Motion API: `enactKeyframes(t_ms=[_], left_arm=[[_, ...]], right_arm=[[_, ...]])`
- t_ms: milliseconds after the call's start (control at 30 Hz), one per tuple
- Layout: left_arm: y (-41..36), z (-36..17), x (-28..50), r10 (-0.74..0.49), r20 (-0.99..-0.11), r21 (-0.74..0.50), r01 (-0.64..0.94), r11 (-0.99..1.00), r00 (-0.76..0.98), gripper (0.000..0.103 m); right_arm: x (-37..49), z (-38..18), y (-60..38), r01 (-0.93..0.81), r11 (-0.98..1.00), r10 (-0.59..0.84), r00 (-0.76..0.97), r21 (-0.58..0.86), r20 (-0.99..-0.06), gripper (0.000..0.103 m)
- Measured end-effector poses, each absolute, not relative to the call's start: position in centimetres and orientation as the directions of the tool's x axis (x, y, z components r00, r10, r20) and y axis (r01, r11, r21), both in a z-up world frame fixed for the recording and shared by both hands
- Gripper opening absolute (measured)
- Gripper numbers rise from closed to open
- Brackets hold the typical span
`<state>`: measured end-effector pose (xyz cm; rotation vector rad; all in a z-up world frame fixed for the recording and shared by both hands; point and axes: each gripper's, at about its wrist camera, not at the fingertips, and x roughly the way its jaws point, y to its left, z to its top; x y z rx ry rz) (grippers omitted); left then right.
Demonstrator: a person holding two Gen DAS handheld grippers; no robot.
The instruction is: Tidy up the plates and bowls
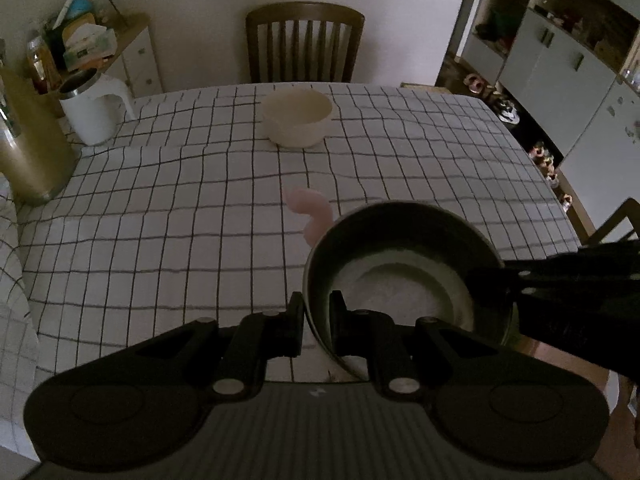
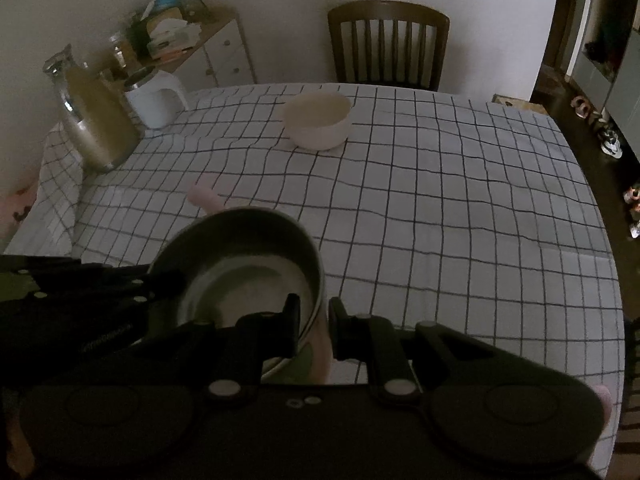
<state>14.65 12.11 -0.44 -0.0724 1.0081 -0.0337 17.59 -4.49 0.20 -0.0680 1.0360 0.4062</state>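
Checked tablecloth point(image 1: 160, 208) carries one cream bowl point(image 1: 297, 123); two claws grip one metal bowl point(image 1: 400, 276)

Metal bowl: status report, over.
Left gripper and right gripper both clamped on metal bowl rim, opposite sides. Cream bowl ahead; pink object between.

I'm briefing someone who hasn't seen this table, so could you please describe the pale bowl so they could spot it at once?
Start at the checked tablecloth and look to its far edge, in front of the wooden chair. The cream bowl stands there alone and upright. Unlike the metal bowl held by both grippers, it is matte, pale and untouched.
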Motion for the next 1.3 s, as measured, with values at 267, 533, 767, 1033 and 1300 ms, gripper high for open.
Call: enactKeyframes(t_ms=[267, 533, 767, 1033, 1300], left_arm=[[11.2, -0.6, 11.2, -0.067, -0.851, -0.074, 0.008, 0.997, 0.521, 0.012], [10.6, -1.2, 8.6, -0.063, -0.853, -0.062, 0.019, 0.998, 0.518, 0.012], [10.2, -2.7, 6.8, -0.051, -0.861, -0.050, 0.016, 0.999, 0.506, 0.012], [10.2, -4.4, 5.0, -0.047, -0.861, -0.049, 0.009, 0.999, 0.506, 0.012], [9.8, -5.5, 4.4, -0.036, -0.862, -0.035, 0.013, 0.999, 0.505, 0.012]], right_arm=[[14.2, 0.6, -5.3, -0.364, 0.923, 0.293, 0.456, 0.125, -0.840, 0.016], [11.7, -0.5, -6.2, -0.357, 0.923, 0.301, 0.431, 0.145, -0.851, 0.016], [10.3, -2.2, -6.5, -0.352, 0.921, 0.309, 0.390, 0.170, -0.867, 0.016], [9.0, -3.6, -6.3, -0.374, 0.914, 0.301, 0.366, 0.157, -0.881, 0.016], [8.0, -5.1, -6.2, -0.395, 0.907, 0.294, 0.343, 0.147, -0.892, 0.016]])
